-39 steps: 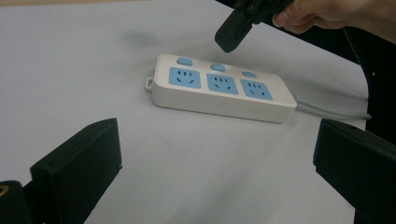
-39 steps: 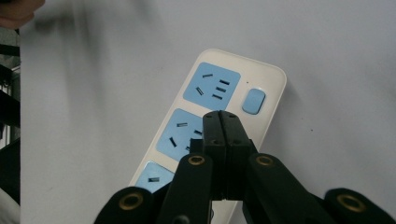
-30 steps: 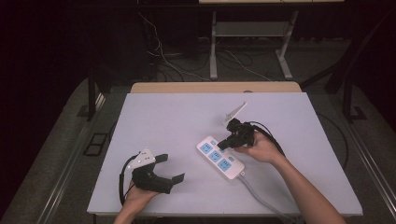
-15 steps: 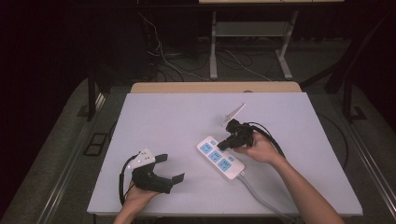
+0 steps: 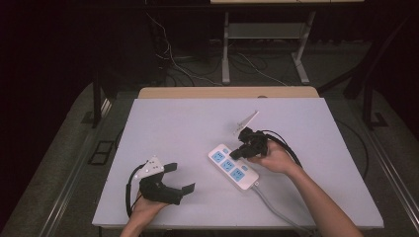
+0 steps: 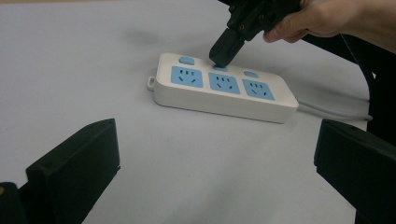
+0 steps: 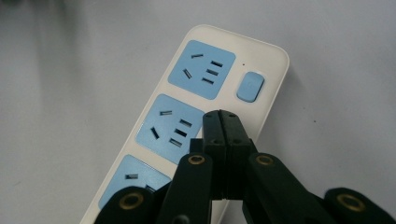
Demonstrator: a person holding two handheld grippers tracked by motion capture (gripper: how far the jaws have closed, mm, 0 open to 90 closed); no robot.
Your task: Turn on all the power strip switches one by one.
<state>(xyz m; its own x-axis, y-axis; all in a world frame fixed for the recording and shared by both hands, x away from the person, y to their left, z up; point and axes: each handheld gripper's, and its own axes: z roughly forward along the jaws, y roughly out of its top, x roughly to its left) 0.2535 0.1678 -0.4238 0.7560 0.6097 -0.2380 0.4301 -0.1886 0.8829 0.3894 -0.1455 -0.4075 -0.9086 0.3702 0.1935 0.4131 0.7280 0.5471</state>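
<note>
On the power strip (image 5: 233, 167), the closed right tool (image 7: 221, 116) presses its middle switch.

No readable text, brand, number or sign on any surface. The white power strip (image 7: 187, 116) bears only blue socket faces with plain slots and blue buttons, all unmarked. The table top (image 5: 188, 123) carries no label or printing.
</note>
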